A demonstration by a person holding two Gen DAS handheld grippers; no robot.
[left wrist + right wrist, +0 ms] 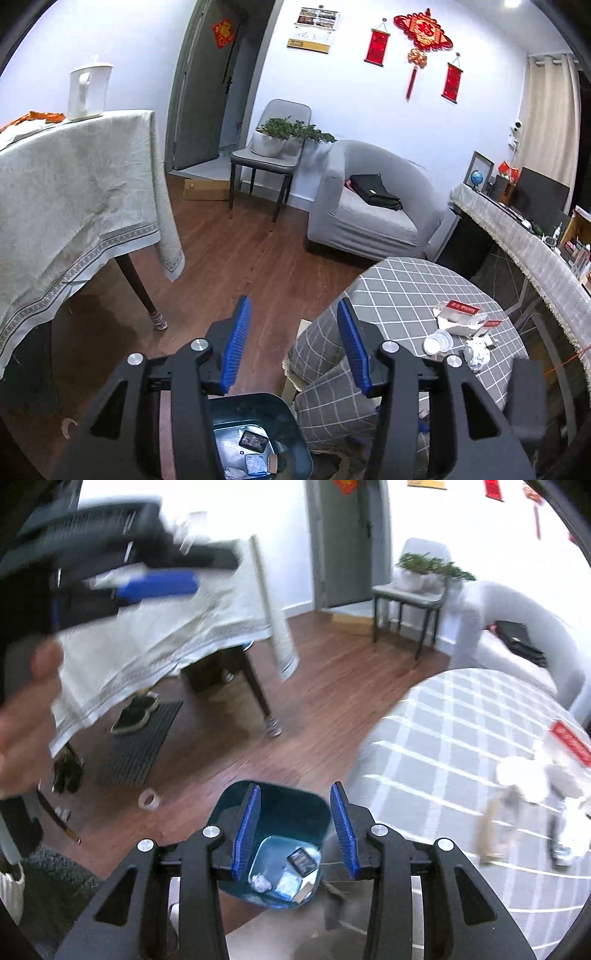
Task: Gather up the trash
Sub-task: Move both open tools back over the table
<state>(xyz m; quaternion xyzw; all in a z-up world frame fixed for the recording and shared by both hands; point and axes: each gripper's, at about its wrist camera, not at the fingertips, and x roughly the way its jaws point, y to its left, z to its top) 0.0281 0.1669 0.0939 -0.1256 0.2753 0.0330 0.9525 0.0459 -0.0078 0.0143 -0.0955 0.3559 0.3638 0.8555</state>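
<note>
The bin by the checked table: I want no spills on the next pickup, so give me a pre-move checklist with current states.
1. Teal bin upright, mouth open: ok.
2. Room left in bin; only a few scraps at the bottom: ok.
3. Left gripper empty, jaws apart: ok.
4. Right gripper empty, jaws apart: ok.
5. Trash left on checked table, including crumpled foil ball and torn packaging: not ok.
6. Tape roll on floor near bin, whether trash: cannot tell.
</note>
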